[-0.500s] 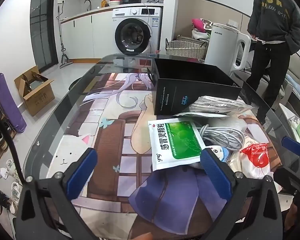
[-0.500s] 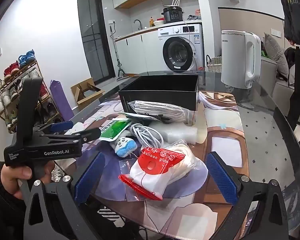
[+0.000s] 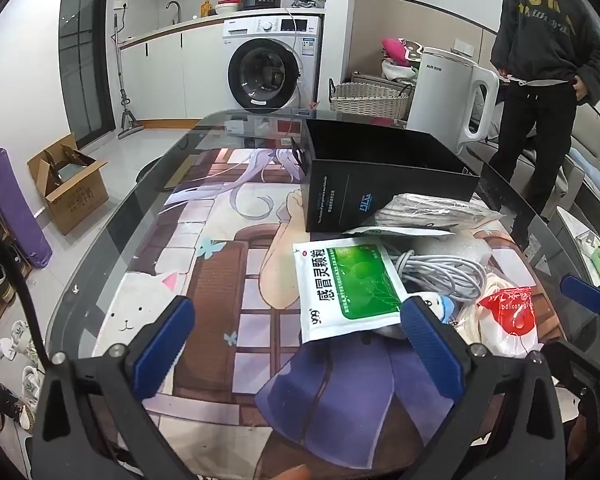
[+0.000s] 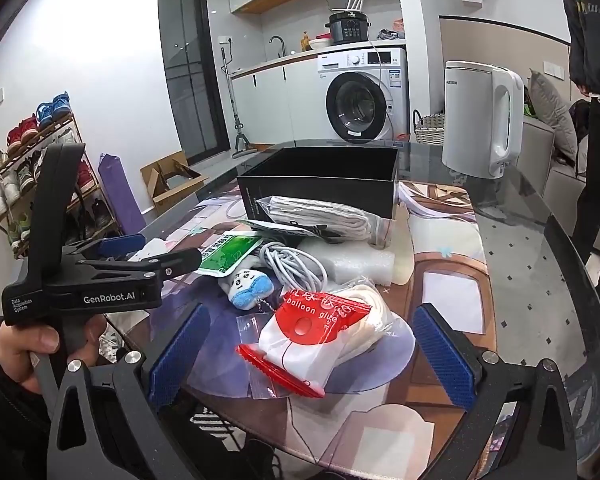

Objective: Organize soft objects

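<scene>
Both grippers over the near edge of the glass table [image 3: 112,216], angled down at the pile.

Left gripper [image 3: 298,344]: jaws spread wide, nothing between the blue pads, no contact with any item. Its right pad overlaps the corner of the green medicine sachet [image 3: 346,284] in view only (cannot tell if it is above or touching; looks above).

Right gripper [image 4: 310,354]: jaws likewise wide apart, empty. The red-topped balloon glue bag [image 4: 316,336] lies on the table between its pads, untouched.

Pile layout, right wrist view: small blue-and-white plush toy [image 4: 246,284] just left of the glue bag, beside a coil of grey cable [image 4: 292,266]. White foam sheet [image 4: 356,258] behind the cable. Clear bag of folded white cloth [image 4: 324,214] rests against the front wall of the black box [image 4: 320,192].

Box open at the top, contents not visible. White kettle [image 4: 480,120] stands well behind, to the right.
</scene>
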